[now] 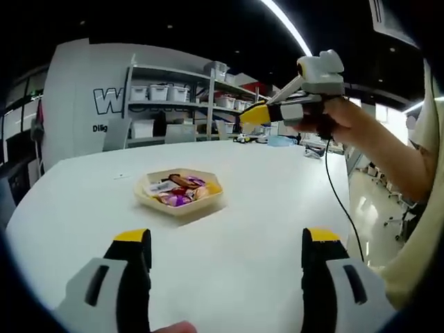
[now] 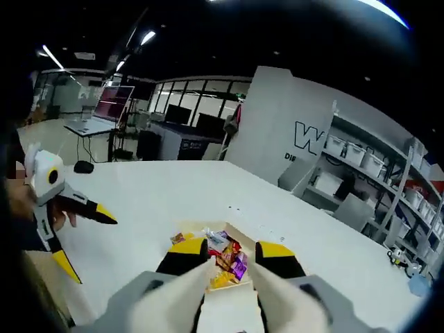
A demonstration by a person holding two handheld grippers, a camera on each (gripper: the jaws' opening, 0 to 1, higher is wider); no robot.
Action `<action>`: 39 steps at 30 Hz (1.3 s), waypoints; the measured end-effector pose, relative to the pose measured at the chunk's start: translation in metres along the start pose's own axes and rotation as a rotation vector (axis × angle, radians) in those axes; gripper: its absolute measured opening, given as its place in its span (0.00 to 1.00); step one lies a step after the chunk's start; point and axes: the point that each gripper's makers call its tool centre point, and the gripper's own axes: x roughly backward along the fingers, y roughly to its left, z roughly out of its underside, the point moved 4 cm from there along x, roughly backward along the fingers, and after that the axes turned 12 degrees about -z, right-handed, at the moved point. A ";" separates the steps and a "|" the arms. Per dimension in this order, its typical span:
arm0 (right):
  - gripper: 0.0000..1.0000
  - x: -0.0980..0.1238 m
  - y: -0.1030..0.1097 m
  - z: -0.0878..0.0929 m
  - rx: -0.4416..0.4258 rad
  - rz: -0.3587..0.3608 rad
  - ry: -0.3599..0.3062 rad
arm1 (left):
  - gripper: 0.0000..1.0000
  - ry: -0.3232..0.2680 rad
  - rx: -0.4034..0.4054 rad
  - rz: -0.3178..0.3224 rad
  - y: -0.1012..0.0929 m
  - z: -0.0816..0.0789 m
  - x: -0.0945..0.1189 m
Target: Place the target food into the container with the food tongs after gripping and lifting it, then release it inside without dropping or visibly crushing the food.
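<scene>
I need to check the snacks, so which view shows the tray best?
The left gripper view: the tray sits whole on the white table. In the right gripper view the right gripper partly hides the tray.

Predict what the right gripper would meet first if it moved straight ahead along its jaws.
Probably the wrapped snacks in the beige tray, framed between the right gripper's open jaws; depth is unclear.
</scene>
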 end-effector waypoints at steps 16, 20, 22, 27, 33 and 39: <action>0.22 -0.009 0.026 0.033 0.018 -0.064 -0.011 | 0.85 0.002 0.000 0.013 -0.003 0.006 -0.003; 0.23 -0.013 0.029 0.044 0.014 -0.076 -0.012 | 0.84 0.004 0.002 0.011 -0.003 0.007 -0.004; 0.22 -0.015 0.031 0.050 0.016 -0.082 -0.017 | 0.84 0.005 0.001 0.011 -0.003 0.007 -0.004; 0.22 -0.018 0.038 0.060 0.049 -0.104 -0.037 | 0.83 0.008 0.002 0.013 -0.004 0.010 -0.005; 0.22 -0.022 0.046 0.067 0.073 -0.129 -0.058 | 0.82 0.014 0.000 0.013 -0.004 0.013 -0.006; 0.22 -0.026 0.055 0.073 0.095 -0.165 -0.077 | 0.81 0.016 -0.007 0.011 -0.003 0.012 -0.007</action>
